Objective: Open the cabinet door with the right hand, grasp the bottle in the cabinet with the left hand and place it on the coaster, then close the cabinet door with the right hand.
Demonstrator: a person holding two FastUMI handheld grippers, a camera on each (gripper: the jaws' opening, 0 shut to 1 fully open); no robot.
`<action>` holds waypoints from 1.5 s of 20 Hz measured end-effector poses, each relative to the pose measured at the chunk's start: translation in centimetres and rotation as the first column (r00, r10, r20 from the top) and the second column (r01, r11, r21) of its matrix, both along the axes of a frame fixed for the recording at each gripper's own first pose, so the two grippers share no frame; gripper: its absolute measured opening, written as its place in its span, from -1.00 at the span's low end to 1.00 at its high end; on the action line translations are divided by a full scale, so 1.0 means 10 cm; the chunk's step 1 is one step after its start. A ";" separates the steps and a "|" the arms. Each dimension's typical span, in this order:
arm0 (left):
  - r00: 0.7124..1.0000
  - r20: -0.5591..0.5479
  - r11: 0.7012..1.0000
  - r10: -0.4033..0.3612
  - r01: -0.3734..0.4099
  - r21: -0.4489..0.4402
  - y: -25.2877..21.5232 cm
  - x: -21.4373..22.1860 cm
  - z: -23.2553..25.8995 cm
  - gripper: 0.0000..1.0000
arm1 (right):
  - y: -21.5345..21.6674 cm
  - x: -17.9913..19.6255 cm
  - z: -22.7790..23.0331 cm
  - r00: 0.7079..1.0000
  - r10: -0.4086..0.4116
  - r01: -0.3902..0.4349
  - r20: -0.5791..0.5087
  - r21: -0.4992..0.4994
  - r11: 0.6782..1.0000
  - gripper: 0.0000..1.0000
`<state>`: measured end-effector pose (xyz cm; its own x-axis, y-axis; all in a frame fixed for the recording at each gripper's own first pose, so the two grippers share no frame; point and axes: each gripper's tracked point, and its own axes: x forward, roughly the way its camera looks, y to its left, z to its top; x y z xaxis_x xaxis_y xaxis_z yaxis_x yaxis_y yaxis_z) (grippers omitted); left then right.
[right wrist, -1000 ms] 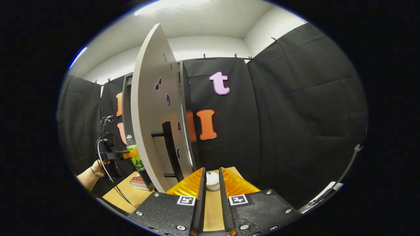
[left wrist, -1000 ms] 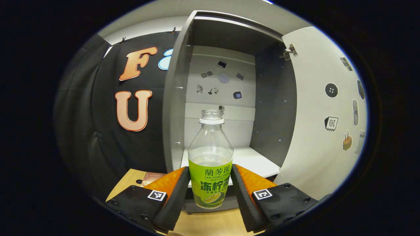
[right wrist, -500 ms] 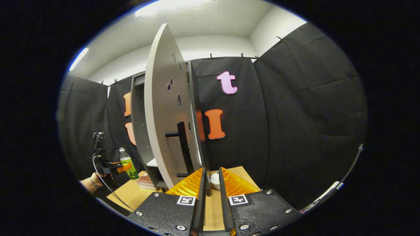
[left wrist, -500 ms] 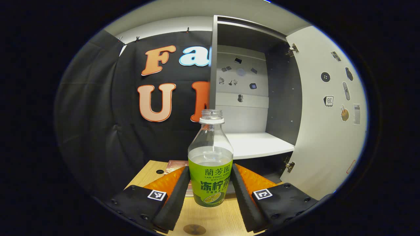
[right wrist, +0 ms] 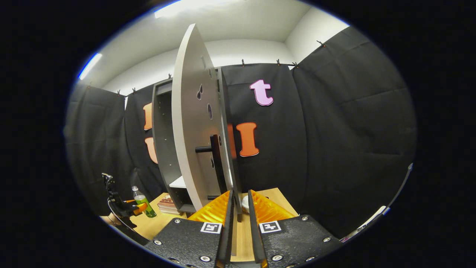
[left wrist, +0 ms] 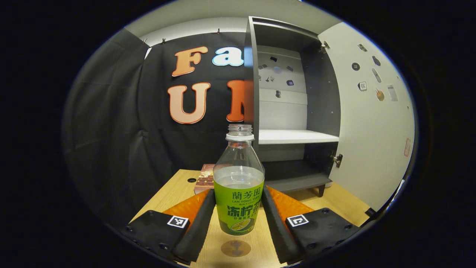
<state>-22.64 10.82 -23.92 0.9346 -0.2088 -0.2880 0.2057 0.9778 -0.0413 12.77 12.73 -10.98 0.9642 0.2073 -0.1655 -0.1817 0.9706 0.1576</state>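
A clear bottle [left wrist: 238, 186] with a green label and no cap stands upright between my left gripper's [left wrist: 238, 219] fingers, which are shut on its label. Just below its base a round brown coaster [left wrist: 235, 248] lies on the wooden table [left wrist: 174, 190]. Behind stands the grey cabinet [left wrist: 293, 111], its white door [left wrist: 368, 123] swung wide to the right. In the right gripper view my right gripper [right wrist: 240, 208] is shut with nothing held, close to the door's [right wrist: 193, 123] edge and below its black handle [right wrist: 217, 160]. Far left there, the left gripper [right wrist: 130, 208] holds the bottle [right wrist: 143, 203].
The cabinet's white shelf [left wrist: 297, 136] is bare. A stack of books [left wrist: 203, 178] lies on the table left of the cabinet, also seen as books [right wrist: 167, 204] in the right gripper view. A small white round object [right wrist: 245, 203] sits on the table behind my right fingers.
My left gripper has carried the bottle out of the cabinet, back and down over the table, and the coaster has come into view under it. The right gripper has barely shifted and stays shut.
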 end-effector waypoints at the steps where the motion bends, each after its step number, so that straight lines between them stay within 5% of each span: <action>1: 1.000 -0.015 1.000 0.002 -0.002 0.014 0.03 -0.04 -0.14 0.65 | 0.01 0.00 -0.02 1.000 -0.003 0.003 -0.003 0.001 1.000 -0.54; 11: 0.988 -0.152 0.999 0.037 -0.035 0.016 0.04 -0.35 -1.13 0.64 | 0.00 -0.01 -0.20 0.997 -0.043 0.042 -0.061 -0.019 0.999 -0.54; 30: 0.983 -0.171 0.997 0.075 -0.069 0.041 0.01 -0.39 -1.46 0.68 | 0.08 0.11 -0.36 0.994 -0.043 0.039 -0.097 -0.039 0.998 -0.54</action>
<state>-26.53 10.95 -38.57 0.8828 -0.1301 -0.4514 0.1278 0.9912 -0.0357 13.88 13.52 -14.55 0.9506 0.1600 -0.2659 -0.1272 0.9824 0.1365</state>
